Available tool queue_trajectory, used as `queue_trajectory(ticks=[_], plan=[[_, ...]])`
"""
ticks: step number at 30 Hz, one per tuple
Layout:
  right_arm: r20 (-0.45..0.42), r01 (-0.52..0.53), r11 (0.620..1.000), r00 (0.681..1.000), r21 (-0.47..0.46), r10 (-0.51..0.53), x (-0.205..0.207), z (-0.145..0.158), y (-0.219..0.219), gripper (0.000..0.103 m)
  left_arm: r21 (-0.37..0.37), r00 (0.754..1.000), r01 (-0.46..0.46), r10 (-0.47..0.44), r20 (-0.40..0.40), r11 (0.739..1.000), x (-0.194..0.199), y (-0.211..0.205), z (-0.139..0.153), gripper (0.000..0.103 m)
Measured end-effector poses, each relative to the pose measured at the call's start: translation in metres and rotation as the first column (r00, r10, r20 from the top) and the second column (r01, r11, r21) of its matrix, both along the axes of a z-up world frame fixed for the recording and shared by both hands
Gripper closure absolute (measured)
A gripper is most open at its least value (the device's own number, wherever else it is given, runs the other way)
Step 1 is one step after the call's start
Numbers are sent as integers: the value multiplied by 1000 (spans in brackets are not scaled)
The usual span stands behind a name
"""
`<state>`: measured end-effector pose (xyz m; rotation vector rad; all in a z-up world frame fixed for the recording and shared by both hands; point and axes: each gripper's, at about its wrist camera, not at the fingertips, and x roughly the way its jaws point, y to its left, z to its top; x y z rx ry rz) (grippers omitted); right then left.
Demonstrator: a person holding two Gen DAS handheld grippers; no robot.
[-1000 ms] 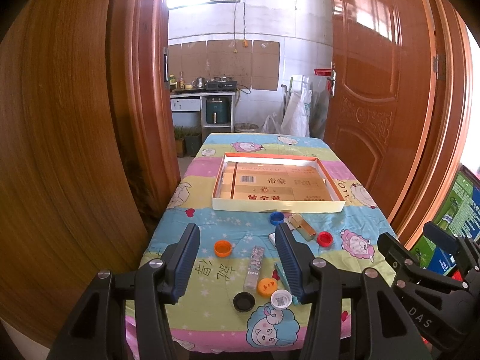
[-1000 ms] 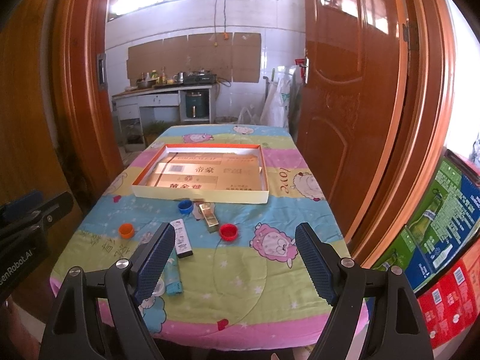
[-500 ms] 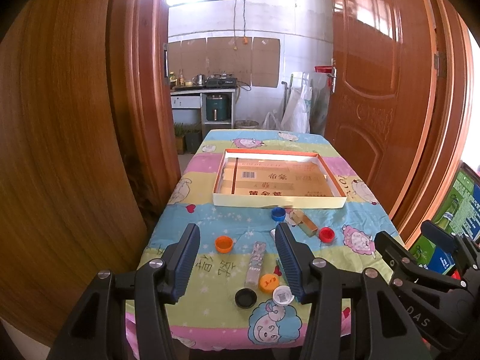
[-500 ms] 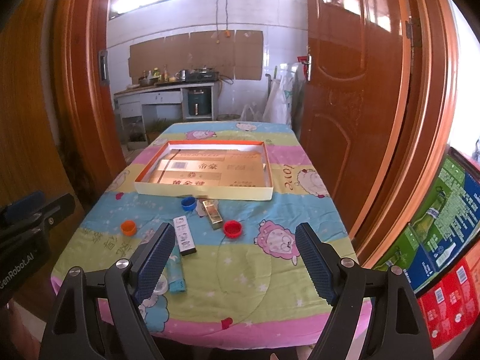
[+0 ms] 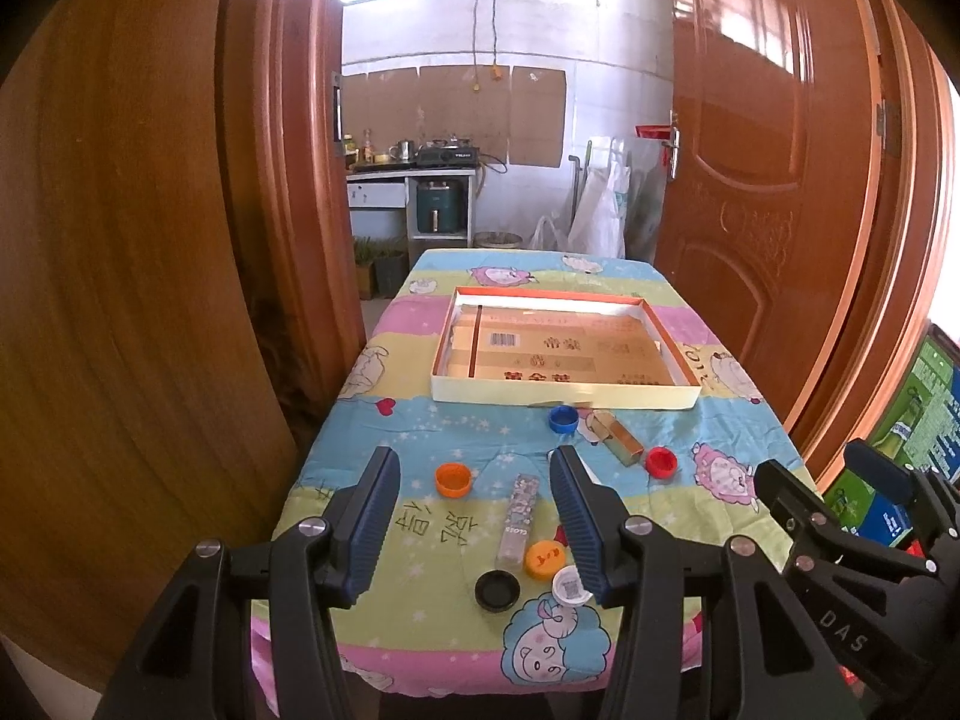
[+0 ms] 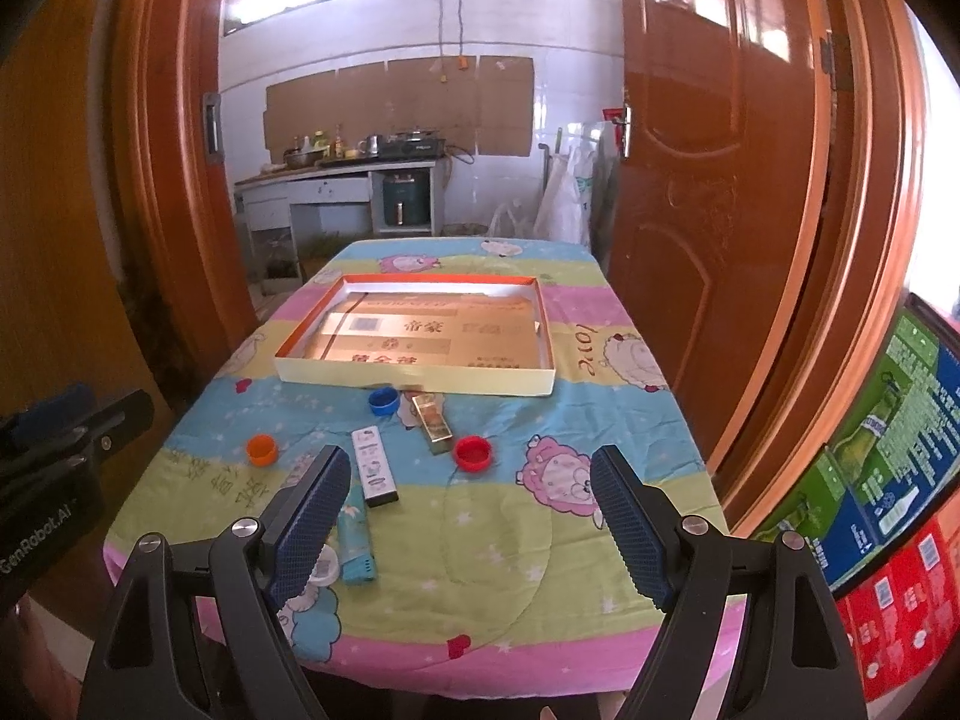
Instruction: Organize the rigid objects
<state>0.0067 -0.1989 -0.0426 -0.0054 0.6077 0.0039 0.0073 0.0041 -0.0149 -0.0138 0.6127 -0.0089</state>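
Observation:
A shallow cardboard box tray point(image 5: 564, 393) point(image 6: 414, 381) lies on the table's far half. In front of it lie a blue cap point(image 5: 563, 419) point(image 6: 383, 401), a gold lighter point(image 5: 621, 443) point(image 6: 433, 417), a red cap point(image 5: 661, 461) point(image 6: 473, 452), an orange cap point(image 5: 453, 479) point(image 6: 261, 449), a patterned lighter point(image 5: 517, 517), a white lighter point(image 6: 373, 465), a blue lighter point(image 6: 355, 534), a black cap point(image 5: 497, 590), a second orange cap point(image 5: 545, 557) and a white cap point(image 5: 571, 585). My left gripper point(image 5: 474, 519) and right gripper point(image 6: 471, 525) are open and empty, held above the near edge.
The table wears a colourful cartoon cloth point(image 6: 600, 414). Wooden doors stand on both sides point(image 5: 150, 300) point(image 6: 750, 210). Printed cartons point(image 6: 888, 450) are stacked at the right. A kitchen counter point(image 6: 336, 180) is behind the table.
Both grippers have drawn back and risen slightly, so the table looks a little farther. The objects have not moved. Both grippers stay open.

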Motion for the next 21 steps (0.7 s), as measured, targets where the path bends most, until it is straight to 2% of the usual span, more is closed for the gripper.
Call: queue_trajectory(ticks=[21], plan=[[-22,-5,1000,1000,25,5,9,-10,-11,20,15,999,9,-9,-31,1000,15,-2,-10,50]])
